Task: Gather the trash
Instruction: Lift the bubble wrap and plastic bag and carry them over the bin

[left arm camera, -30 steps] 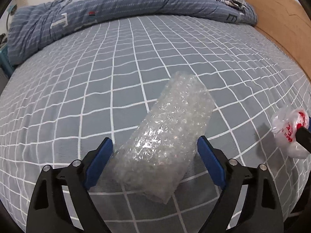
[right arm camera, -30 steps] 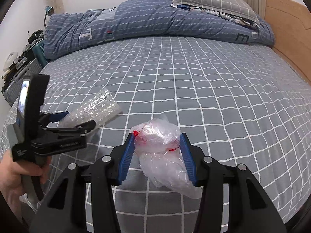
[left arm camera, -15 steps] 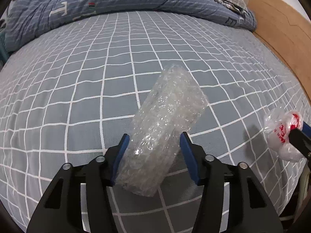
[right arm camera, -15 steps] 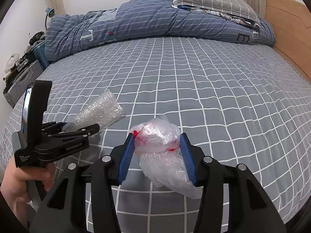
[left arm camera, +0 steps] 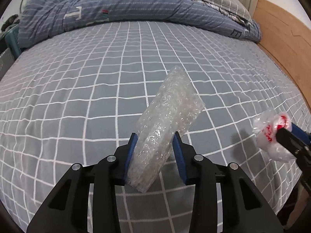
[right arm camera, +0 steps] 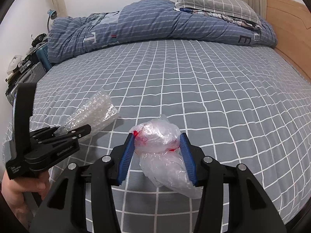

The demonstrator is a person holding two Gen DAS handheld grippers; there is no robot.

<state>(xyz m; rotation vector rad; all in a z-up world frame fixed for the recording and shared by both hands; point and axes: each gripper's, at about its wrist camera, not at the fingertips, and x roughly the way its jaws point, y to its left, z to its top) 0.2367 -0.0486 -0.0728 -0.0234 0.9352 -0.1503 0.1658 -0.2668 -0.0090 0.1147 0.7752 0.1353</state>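
My left gripper (left arm camera: 154, 137) is shut on a clear bubble wrap piece (left arm camera: 167, 120) and holds it tilted just above the grey checked bed sheet (left arm camera: 77, 89). The bubble wrap also shows in the right wrist view (right arm camera: 91, 114), at the left, in the left gripper (right arm camera: 72, 132). My right gripper (right arm camera: 158, 141) is shut on a crumpled clear plastic bag with red print (right arm camera: 161, 151), held above the sheet. That bag also shows at the right edge of the left wrist view (left arm camera: 272, 132).
A folded blue quilt (right arm camera: 155, 25) and a grey checked pillow (right arm camera: 217, 2) lie at the bed's far end. A wooden bed frame (right arm camera: 289, 29) runs along the right. A suitcase and clutter (right arm camera: 25, 71) stand beside the bed at the left.
My left gripper closed on the bubble wrap and lifted its near end off the sheet. My right gripper kept hold of the plastic bag and barely moved.
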